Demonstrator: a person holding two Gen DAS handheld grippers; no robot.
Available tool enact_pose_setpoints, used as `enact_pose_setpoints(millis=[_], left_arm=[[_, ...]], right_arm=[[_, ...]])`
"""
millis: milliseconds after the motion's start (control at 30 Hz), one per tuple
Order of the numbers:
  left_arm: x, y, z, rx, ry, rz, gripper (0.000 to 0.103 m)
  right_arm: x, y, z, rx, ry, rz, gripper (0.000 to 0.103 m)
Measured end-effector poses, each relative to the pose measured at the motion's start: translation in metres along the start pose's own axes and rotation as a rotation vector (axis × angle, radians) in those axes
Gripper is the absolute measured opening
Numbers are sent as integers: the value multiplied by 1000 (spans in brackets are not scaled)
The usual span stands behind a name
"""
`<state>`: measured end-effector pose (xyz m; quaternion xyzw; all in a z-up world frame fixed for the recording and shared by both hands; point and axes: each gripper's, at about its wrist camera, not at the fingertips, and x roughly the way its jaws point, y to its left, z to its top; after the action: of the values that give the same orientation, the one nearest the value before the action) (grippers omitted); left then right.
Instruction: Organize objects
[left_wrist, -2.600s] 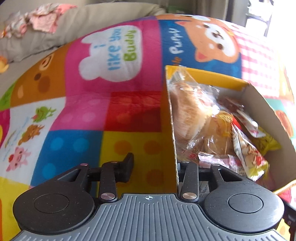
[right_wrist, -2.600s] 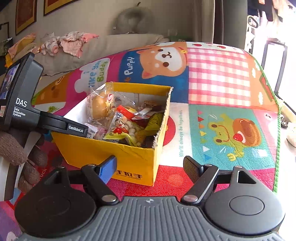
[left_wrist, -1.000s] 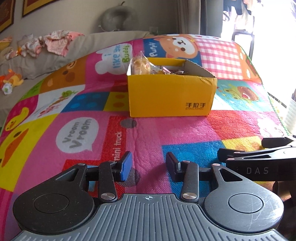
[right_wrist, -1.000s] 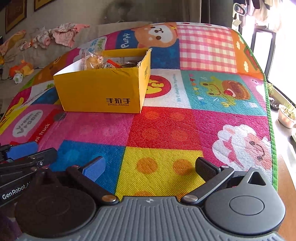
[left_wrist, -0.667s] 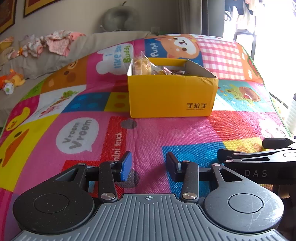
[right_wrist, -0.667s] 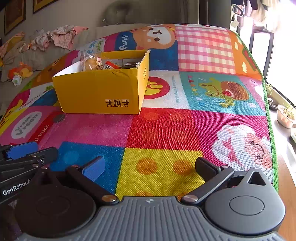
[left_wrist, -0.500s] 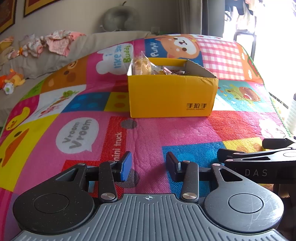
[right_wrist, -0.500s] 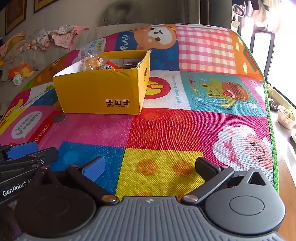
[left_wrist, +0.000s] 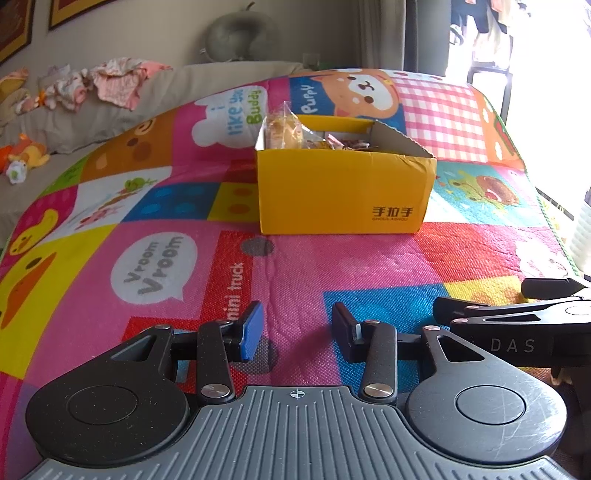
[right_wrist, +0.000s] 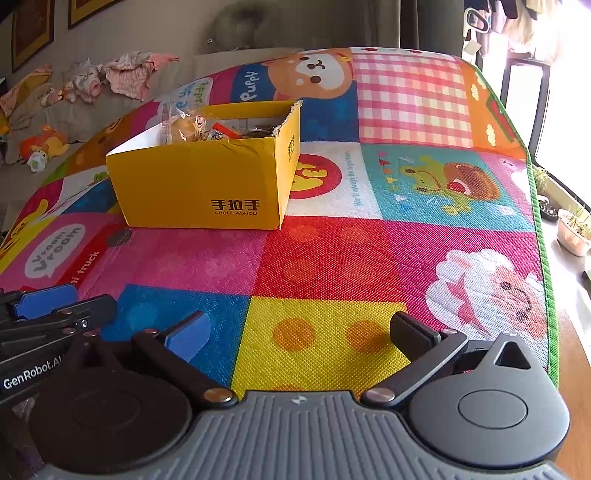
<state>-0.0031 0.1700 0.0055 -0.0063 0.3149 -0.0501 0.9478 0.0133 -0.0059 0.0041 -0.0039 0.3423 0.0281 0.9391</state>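
Observation:
A yellow cardboard box (left_wrist: 343, 194) (right_wrist: 201, 184) stands on the colourful play mat, its top open. Wrapped snacks (left_wrist: 284, 129) (right_wrist: 184, 125) fill it, and a clear bag of bread pokes above the rim at the left. My left gripper (left_wrist: 297, 330) hovers low over the mat well in front of the box, open, with nothing between its fingers. My right gripper (right_wrist: 299, 328) is also open and empty, wider apart, over the yellow and blue squares. Each gripper shows at the edge of the other's view.
The play mat (right_wrist: 369, 258) covers the surface, its green edge (right_wrist: 543, 236) on the right. A grey sofa with clothes (left_wrist: 114, 79) and plush toys (left_wrist: 22, 155) lies behind. Small plant pots (right_wrist: 572, 229) sit by the bright window at the right.
Both grippers have pulled back from the box, where the left one straddled a wall. Over the last second nothing has moved.

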Motion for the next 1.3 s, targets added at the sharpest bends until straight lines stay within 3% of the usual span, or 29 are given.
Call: enact_pose_setpoints(millis=[1300], left_arm=[[-5,-8,-3,40,-3,18,44]], right_arm=[[-3,0,-3,-4,-11,-1,103]])
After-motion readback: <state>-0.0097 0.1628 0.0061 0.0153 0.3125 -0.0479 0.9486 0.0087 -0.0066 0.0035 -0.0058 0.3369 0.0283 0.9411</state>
